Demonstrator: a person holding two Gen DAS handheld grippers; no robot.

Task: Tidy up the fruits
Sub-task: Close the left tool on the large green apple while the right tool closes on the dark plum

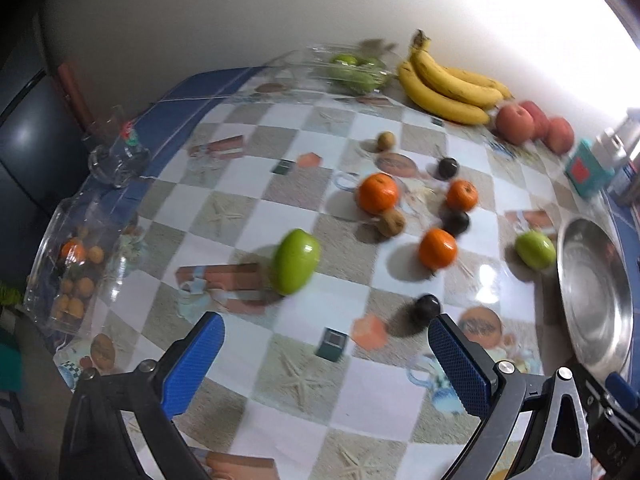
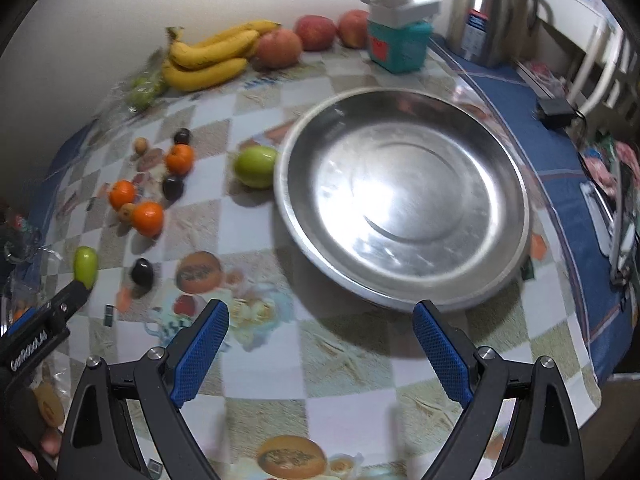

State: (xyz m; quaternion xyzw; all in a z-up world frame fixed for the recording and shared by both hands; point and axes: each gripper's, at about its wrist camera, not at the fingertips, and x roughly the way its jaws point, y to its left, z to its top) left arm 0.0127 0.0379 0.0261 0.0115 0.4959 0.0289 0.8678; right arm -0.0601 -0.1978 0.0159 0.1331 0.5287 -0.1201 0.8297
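Checkered tablecloth holds scattered fruit; steel bowl (empty) nearby.

On the tabletop, the metal dish is placed at the right; small fruits are scattered to its left, and the bananas and apples behind, by the wall.

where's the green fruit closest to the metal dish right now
In the right wrist view the green fruit sits on the tablecloth just off the left rim of the metal dish, nearly touching it, with an orange further left.
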